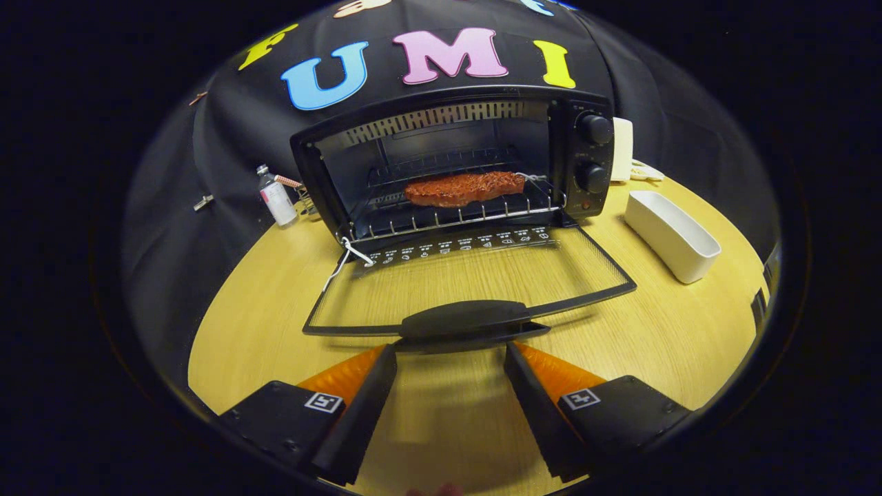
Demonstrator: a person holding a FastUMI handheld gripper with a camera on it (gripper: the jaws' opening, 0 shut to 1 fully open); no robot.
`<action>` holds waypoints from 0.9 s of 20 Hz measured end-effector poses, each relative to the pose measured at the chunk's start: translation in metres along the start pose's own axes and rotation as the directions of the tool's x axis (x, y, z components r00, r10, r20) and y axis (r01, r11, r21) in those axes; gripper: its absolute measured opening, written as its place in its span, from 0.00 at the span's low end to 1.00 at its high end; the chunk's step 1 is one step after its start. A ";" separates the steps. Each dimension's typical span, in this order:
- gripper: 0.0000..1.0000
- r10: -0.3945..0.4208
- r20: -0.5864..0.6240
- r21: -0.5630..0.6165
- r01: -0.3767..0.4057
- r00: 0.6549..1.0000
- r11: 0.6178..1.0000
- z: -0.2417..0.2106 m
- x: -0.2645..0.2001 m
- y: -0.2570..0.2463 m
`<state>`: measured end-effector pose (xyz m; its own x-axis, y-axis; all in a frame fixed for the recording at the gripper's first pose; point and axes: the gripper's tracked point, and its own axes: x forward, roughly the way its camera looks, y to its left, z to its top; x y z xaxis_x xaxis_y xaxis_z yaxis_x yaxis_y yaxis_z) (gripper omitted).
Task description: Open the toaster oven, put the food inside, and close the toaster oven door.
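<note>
Gripper (451, 355) spread open, holding nothing, right at door handle (465, 318); stiff, hinged glass door (468, 275), probably light, best lifted mid-handle.

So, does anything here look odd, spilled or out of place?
Nothing spilled or damaged. The steak lies flat on the oven rack. The toaster oven door hangs fully open, its handle just ahead of the open gripper. A loose white cord dangles at the door's hinge corner.

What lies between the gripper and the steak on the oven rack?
In the gripper view, the open gripper sits just short of the door handle. Beyond it the lowered glass door spans the stretch up to the steak on the rack.
</note>
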<state>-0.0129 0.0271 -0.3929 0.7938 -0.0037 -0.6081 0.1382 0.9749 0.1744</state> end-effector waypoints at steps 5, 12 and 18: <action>0.98 0.004 -0.001 0.020 -0.004 1.000 1.000 0.009 -0.007 0.002; 0.98 0.012 0.076 -0.006 -0.011 0.997 1.000 0.050 -0.032 0.018; 0.98 0.028 0.147 -0.028 -0.024 0.989 0.999 0.090 -0.041 0.026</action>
<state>0.0113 0.0324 -0.2939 0.8760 -0.0090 -0.4822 0.1024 0.9805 0.1678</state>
